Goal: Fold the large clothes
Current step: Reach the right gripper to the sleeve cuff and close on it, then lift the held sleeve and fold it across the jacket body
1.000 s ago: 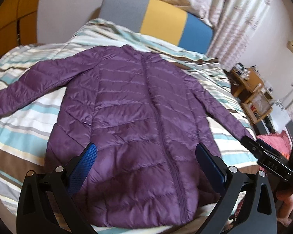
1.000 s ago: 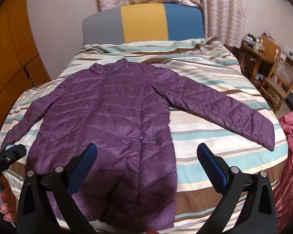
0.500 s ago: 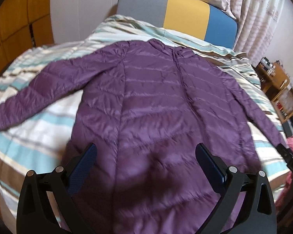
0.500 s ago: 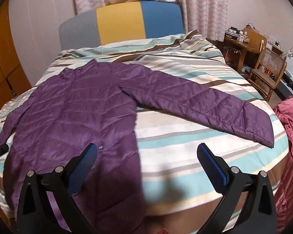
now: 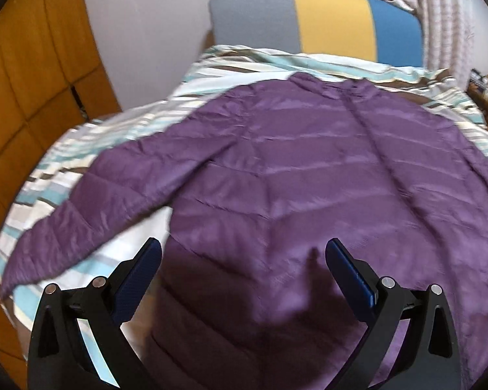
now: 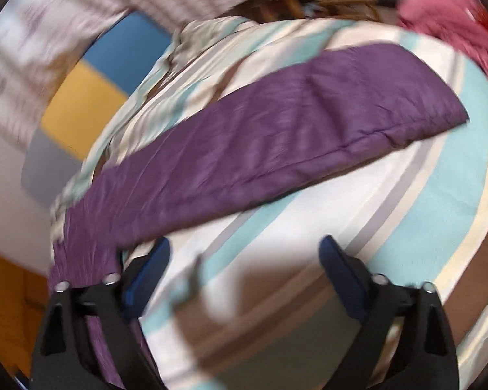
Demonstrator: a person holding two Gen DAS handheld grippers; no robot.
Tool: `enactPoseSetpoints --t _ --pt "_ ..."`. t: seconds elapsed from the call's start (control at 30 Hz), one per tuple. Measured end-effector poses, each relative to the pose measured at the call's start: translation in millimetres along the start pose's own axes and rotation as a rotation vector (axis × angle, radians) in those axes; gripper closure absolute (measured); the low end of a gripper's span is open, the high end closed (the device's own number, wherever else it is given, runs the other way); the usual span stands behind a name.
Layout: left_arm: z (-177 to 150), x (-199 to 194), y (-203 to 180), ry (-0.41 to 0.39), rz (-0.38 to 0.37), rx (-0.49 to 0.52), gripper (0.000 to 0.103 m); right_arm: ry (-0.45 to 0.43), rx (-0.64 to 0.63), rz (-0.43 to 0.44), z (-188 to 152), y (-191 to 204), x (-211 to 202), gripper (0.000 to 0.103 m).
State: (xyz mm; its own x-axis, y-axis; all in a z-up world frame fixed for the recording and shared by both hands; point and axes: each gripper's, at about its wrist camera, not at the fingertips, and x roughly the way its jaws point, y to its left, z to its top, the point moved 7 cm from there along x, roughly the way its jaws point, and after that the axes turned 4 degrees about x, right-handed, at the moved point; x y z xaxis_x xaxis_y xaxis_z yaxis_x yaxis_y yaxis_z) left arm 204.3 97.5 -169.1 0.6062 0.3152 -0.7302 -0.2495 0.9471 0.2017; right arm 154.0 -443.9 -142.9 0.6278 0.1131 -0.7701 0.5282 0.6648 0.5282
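Purple puffer jacket (image 5: 309, 188) lies spread flat, front up, on the striped bed (image 5: 91, 143), collar toward the grey-yellow-blue headboard (image 5: 315, 22). Both sleeves out to the sides: one sleeve (image 5: 91, 201) angles toward the bed's near corner in the left wrist view, the other sleeve (image 6: 276, 143) stretches across the stripes in the right wrist view. No fold visible yet, so the task looks barely started; sleeves and body all left to fold.

Left tool (image 5: 244, 269) tilted down over the jacket's lower body, jaws wide apart, nothing between the pads, not touching fabric as far as I can tell.

Right tool (image 6: 244, 266) rolled hard, view blurred, pointing down at bare bedding just below the sleeve near the underarm. Jaws wide but closing, nothing between them.
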Motion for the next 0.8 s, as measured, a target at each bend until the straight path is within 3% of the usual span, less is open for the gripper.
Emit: enactPoseSetpoints --t 0.07,0.23,0.53,0.67,0.8 --pt "1 11 8 0.0 0.026 -0.004 0.003 -0.048 0.025 0.004 13 -2 0 0.023" --pt "-6 29 10 0.038 -0.027 -0.035 0.003 -0.132 0.131 -0.002 35 -19 1 0.047" --pt "-6 41 12 0.017 0.023 0.031 0.003 -0.18 0.267 0.006 63 -47 1 0.078" --pt "-6 41 12 0.016 0.032 0.035 0.003 -0.187 0.197 -0.05 70 -42 1 0.082" --pt "-6 42 8 0.014 0.06 0.056 0.003 -0.239 0.028 -0.114 76 -10 -1 0.087"
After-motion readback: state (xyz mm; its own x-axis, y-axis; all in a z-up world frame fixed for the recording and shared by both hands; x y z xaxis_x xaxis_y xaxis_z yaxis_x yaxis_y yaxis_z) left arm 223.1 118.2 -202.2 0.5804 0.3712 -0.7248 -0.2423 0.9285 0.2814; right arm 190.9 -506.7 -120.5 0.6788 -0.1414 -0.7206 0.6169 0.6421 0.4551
